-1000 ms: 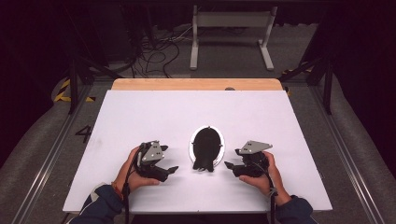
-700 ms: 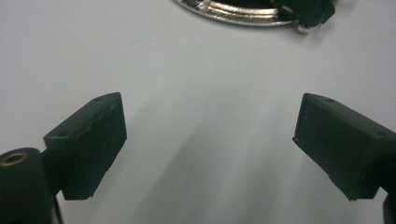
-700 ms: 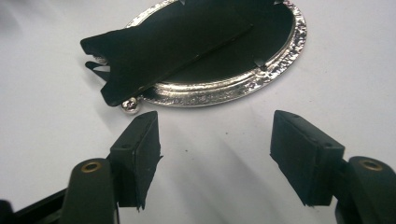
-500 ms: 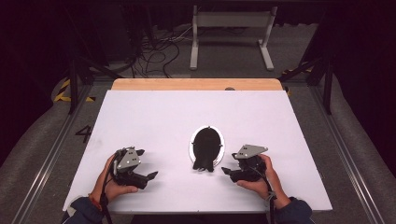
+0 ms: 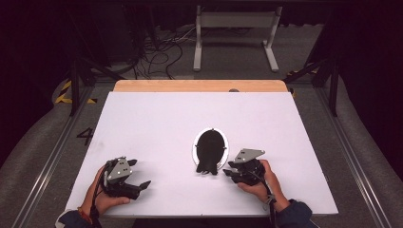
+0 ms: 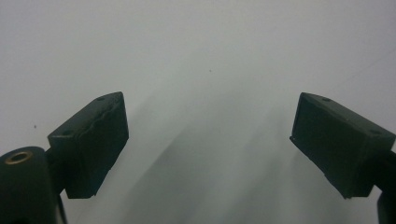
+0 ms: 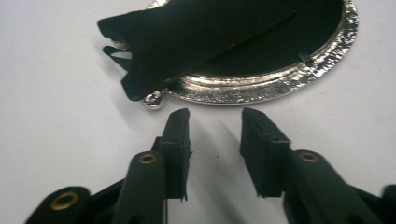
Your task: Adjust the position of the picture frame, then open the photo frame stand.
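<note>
Left gripper [image 5: 138, 184] has pulled back toward the table's near-left corner since the earlier frames; right gripper [image 5: 231, 170] has barely shifted. Left jaws stand wide apart, nothing between them, just bare white table [image 6: 201, 60] ahead in the left gripper view. Right jaws are parted by a narrow gap, holding nothing, tips just short of the oval frame [image 7: 261, 84]. Frame lies face down right ahead of the right gripper: silver embossed rim, black backing [image 7: 224, 32], stand flap sticking out past the rim toward the jaws' left. In the high view the frame [image 5: 210, 150] sits just beside the right gripper, well apart from the left. Beyond it, a wooden strip [image 5: 199, 86] edges the table's far side.
</note>
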`<action>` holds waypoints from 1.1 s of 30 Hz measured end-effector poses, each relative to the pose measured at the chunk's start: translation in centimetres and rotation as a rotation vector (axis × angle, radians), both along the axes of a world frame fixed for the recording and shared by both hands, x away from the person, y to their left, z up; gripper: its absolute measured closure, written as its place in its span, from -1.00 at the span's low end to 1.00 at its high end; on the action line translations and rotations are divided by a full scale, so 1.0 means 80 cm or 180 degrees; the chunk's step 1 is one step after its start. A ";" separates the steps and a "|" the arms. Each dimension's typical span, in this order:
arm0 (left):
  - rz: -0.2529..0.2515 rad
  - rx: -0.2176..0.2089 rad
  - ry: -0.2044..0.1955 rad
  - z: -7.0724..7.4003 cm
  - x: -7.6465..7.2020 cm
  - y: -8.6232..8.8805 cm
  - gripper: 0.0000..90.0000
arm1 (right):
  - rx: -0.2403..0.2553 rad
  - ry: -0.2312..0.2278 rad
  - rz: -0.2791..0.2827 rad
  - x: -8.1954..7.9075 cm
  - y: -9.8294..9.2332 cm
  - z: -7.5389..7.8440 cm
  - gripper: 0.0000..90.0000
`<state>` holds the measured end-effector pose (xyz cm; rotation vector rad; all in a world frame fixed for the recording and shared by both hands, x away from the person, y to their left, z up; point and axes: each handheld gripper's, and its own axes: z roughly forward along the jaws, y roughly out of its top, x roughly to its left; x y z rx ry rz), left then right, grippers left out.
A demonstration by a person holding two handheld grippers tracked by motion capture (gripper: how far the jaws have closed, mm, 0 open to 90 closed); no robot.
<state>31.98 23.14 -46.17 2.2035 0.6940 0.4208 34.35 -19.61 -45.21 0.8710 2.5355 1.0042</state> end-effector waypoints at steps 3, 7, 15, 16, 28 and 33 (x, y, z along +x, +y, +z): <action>0.0083 -0.0072 -0.0016 0.001 -0.004 0.011 -0.73 | 0.0030 0.0056 0.0077 -0.001 0.003 0.001 0.46; 0.0163 -0.0167 -0.0064 0.003 -0.006 0.022 -0.72 | -0.0031 0.0056 0.0114 -0.001 0.008 0.000 0.47; 0.0242 -0.0304 -0.0107 0.004 -0.004 0.034 -0.68 | -0.0064 0.0100 0.0178 -0.003 0.013 0.002 0.43; 0.0247 -0.0313 -0.0121 0.004 -0.005 0.034 -0.68 | -0.0088 0.0106 0.0203 -0.003 0.014 0.002 0.44; 0.0246 -0.0221 -0.0074 0.000 -0.005 0.033 -0.68 | -0.0228 0.0185 0.0406 -0.006 0.032 0.007 0.47; 0.0252 -0.0206 -0.0070 -0.001 -0.006 0.033 -0.68 | -0.0242 0.0223 0.0354 -0.003 0.040 0.007 0.46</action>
